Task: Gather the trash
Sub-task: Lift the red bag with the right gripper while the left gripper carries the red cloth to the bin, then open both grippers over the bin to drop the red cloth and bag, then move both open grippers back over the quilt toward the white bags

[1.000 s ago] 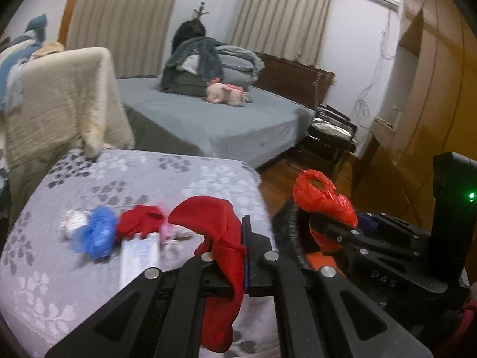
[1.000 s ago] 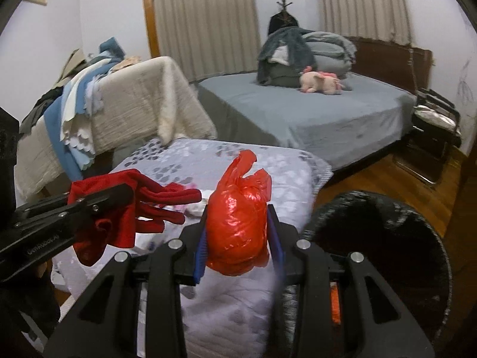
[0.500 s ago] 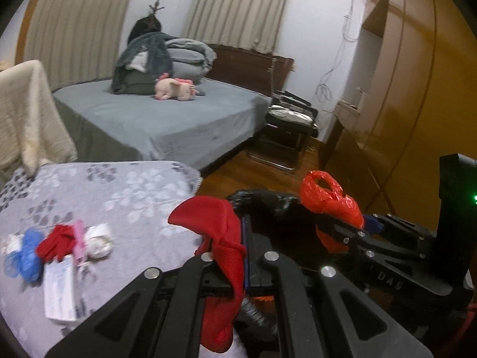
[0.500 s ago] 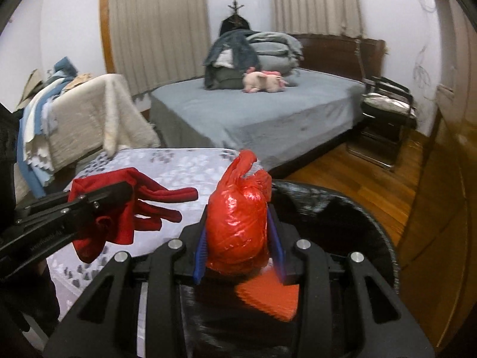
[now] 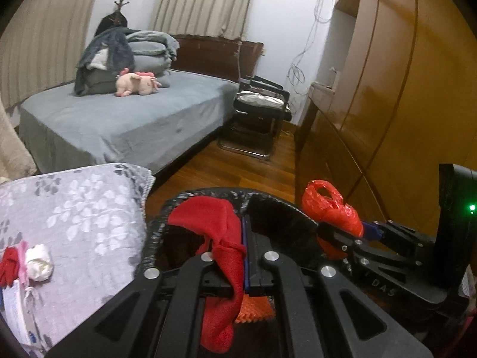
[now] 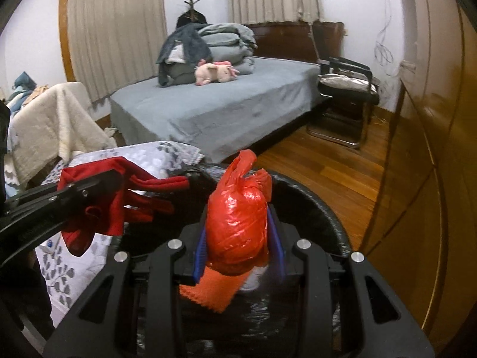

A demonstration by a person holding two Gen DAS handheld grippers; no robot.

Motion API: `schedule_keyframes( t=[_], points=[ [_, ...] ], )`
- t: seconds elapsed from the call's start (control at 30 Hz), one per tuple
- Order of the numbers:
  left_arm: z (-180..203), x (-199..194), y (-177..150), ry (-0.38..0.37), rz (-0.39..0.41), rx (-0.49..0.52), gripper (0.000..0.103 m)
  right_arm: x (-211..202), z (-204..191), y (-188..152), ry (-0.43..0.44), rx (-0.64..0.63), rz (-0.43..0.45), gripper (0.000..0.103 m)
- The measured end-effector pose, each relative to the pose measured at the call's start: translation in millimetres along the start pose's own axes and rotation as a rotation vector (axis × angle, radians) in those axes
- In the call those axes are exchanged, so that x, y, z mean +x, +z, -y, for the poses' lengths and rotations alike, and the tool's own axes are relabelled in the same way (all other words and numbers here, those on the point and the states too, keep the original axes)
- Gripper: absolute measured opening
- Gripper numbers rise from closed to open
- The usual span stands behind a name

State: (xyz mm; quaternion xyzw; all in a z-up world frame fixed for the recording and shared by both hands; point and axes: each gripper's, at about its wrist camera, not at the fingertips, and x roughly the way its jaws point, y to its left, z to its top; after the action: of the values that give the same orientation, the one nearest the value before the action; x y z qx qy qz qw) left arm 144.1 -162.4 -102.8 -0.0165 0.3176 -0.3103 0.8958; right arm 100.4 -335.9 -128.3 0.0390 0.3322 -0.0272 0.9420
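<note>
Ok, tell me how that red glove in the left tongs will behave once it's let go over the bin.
The red glove is probably floppy: it droops below the left tongs. It looks like light knit, so it may cling to a pad rather than drop cleanly. It should land softly in the black-lined bin, without rolling.

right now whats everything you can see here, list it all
red glove: 1, red, clamped in the left gripper over the bin
red plastic bag: 1, red, knotted, clamped in the right gripper over the bin
trash bin: 1, black liner, on the floor beside the floral cover
orange piece: 1, orange, inside the bin
floral cover: 1, grey and white, left of the bin
small trash: a few bits, red, pink, white, on the cover
bed: 1, grey sheet, behind
plush toy: 1, pink, on the bed
chair: 1, black, beside the bed
left gripper: 1, black, jaws closed
right gripper: 1, black, jaws closed
</note>
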Motion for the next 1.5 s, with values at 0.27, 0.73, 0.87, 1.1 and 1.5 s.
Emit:
schedule_keyframes(
  t=[0.27,0.73,0.87,1.1,1.5],
  points=[
    [9,33,-5,-0.025,-0.047,0.016,0.004,14,21,-13,-0.041,0.013,-0.034,0.039],
    [-17,7,-13,-0.018,-0.052,-0.046,0.077,6,24,-20,-0.087,0.031,-0.019,0.093],
    [-30,-8,-16,-0.020,-0.056,-0.080,0.081,2,16,-15,-0.069,0.017,-0.012,0.093],
    [-61,-55,-35,0.094,-0.013,-0.087,0.081,-7,-13,-6,-0.009,-0.013,0.017,0.094],
    [-143,-142,-61,0.388,0.076,-0.167,0.083,-3,-120,16,0.187,-0.124,0.050,0.094]
  ],
)
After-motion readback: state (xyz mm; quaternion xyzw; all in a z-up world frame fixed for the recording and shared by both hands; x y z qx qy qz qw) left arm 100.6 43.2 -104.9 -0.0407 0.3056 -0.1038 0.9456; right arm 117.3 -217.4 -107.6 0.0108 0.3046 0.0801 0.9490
